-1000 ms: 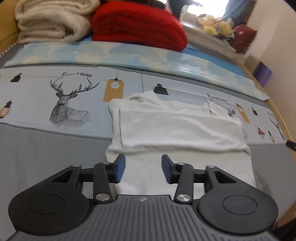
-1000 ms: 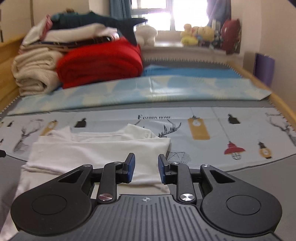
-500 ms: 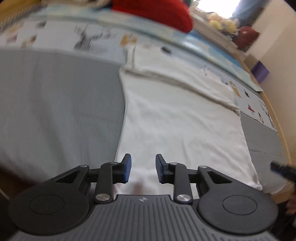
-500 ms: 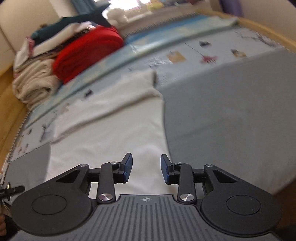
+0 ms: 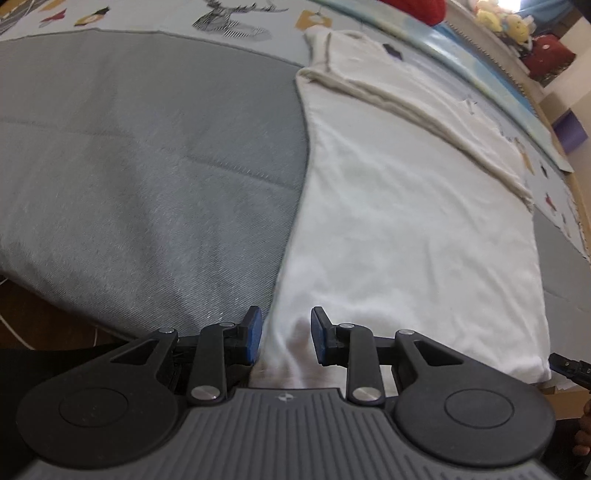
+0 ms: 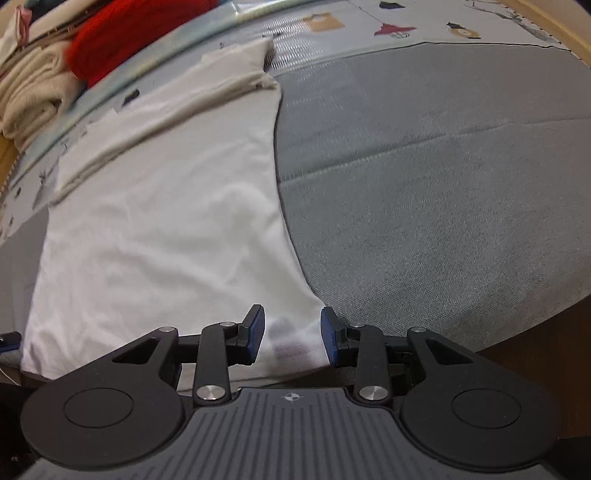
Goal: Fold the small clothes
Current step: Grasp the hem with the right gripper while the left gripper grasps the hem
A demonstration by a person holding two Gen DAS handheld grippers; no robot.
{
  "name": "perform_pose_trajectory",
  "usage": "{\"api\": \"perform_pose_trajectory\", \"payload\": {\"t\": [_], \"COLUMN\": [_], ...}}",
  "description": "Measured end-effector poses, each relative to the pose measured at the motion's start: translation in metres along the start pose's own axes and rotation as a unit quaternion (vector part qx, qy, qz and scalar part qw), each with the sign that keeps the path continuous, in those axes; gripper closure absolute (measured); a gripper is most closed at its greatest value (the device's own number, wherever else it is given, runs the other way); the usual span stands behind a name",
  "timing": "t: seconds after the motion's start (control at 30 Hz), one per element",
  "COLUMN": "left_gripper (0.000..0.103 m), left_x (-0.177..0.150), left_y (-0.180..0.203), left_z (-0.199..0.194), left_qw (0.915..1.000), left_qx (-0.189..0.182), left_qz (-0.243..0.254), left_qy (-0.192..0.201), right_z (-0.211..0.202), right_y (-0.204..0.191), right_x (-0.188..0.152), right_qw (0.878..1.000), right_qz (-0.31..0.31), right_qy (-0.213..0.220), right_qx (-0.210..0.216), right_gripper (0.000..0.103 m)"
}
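Observation:
A white T-shirt [image 5: 406, 221] lies flat on the grey bedspread [image 5: 147, 166], its top part folded over into a band at the far end. My left gripper [image 5: 286, 317] hovers low over the shirt's near left hem corner. Its jaws stand apart, with cloth below the gap and no pad pressing on it. In the right wrist view the same shirt [image 6: 166, 221] spreads to the left. My right gripper [image 6: 292, 317] is open over the near right hem corner, also not pinching. The right gripper's tip [image 5: 569, 369] shows at the left wrist view's right edge.
A printed sheet [image 5: 229, 18] with deer and lamp pictures covers the far half of the bed. A red blanket [image 6: 129, 37] and beige blankets [image 6: 26, 96] are stacked at the far left. Plush toys [image 5: 506, 22] sit by the window. The bed's near edge drops off just below both grippers.
Both grippers have come back from the shirt's folded top to its near hem, sinking and tipping downward. The left jaws have narrowed; the right jaws look slightly wider.

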State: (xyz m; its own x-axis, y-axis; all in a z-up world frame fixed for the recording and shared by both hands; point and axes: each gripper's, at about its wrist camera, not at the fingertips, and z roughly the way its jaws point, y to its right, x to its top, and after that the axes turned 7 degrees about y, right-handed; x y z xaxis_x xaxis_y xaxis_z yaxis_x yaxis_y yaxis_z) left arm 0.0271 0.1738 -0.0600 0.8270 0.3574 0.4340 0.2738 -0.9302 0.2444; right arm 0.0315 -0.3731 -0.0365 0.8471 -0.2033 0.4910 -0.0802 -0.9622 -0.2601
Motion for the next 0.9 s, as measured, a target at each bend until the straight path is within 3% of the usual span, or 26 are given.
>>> {"api": "perform_pose_trajectory", "payload": {"t": [0.17,0.37,0.4,0.43,0.47,0.53,0.67,0.77,0.9], "left_gripper": [0.070,0.070,0.076,0.094,0.099,0.099,0.098,0.095,0.089], "left_x": [-0.005,-0.006,-0.007,-0.007,-0.007,-0.006,-0.004,-0.003,-0.007], "left_y": [-0.004,-0.001,0.001,0.002,0.005,0.008,0.008,0.004,0.010], "left_z": [0.013,0.015,0.015,0.015,0.015,0.010,0.002,0.007,0.015], "left_qw": [0.9993,0.9990,0.9988,0.9987,0.9987,0.9985,0.9991,0.9992,0.9972], "left_qx": [0.017,0.018,0.019,0.017,0.015,0.015,0.004,0.016,0.026], "left_qz": [0.011,0.026,0.030,0.035,0.038,0.048,0.041,0.033,0.056], "left_qy": [-0.031,-0.032,-0.033,-0.033,-0.031,-0.021,-0.004,-0.019,-0.041], "right_z": [0.005,0.011,0.011,0.011,0.010,0.010,0.001,0.003,0.015], "right_y": [-0.007,-0.015,-0.016,-0.016,-0.016,-0.016,-0.014,-0.009,-0.013], "right_x": [-0.001,-0.003,-0.003,-0.003,-0.003,-0.003,0.001,0.004,-0.001], "right_qw": [1.000,0.998,0.998,0.998,0.998,0.998,0.999,0.999,0.998], "right_qz": [-0.018,-0.048,-0.049,-0.049,-0.050,-0.049,-0.039,-0.025,-0.036], "right_qy": [-0.015,-0.035,-0.036,-0.036,-0.036,-0.036,-0.013,-0.010,-0.046], "right_qx": [-0.009,-0.012,-0.012,-0.012,-0.012,-0.008,-0.003,-0.019,-0.014], "right_gripper": [0.068,0.068,0.068,0.069,0.072,0.103,0.103,0.103,0.098]}}
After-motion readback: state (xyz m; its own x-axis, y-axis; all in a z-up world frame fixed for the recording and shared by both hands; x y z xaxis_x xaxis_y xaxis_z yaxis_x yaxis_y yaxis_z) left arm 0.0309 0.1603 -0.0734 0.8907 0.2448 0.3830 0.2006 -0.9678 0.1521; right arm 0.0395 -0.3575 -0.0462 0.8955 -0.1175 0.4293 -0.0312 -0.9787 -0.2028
